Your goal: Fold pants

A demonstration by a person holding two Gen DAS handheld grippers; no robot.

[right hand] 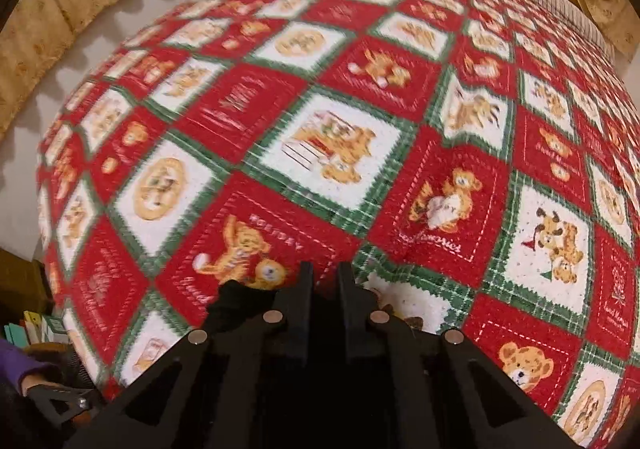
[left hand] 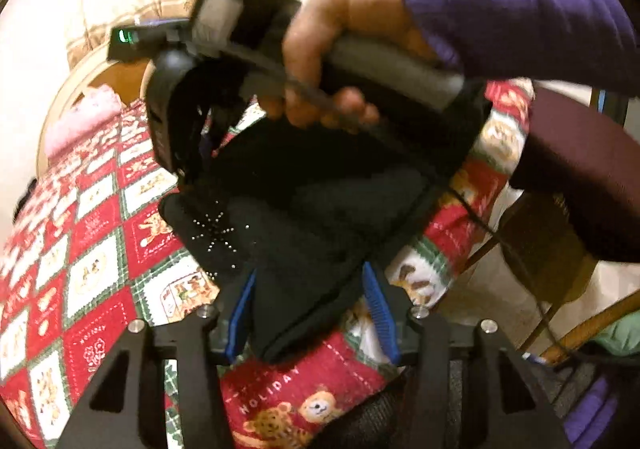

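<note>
Spreading under both tools, the holiday quilt [right hand: 328,153] covers the bed, and the black pants [left hand: 304,209] lie bunched on it just ahead of the left gripper [left hand: 310,317], reaching up under the right gripper [left hand: 188,121], which a hand [left hand: 340,61] in a purple sleeve [left hand: 508,17] carries. The left gripper's blue pads [left hand: 382,313] stand on either side of a fold of the cloth, though whether they pinch it yet I cannot tell. The right gripper's jaws are nearly clenched, probably on a pants edge; only a dark scrap shows beside them. For a clean fold, both grips should catch matching edges and lift together. Most of the pants' outline, waistband and legs alike, is lost in the blur.
</note>
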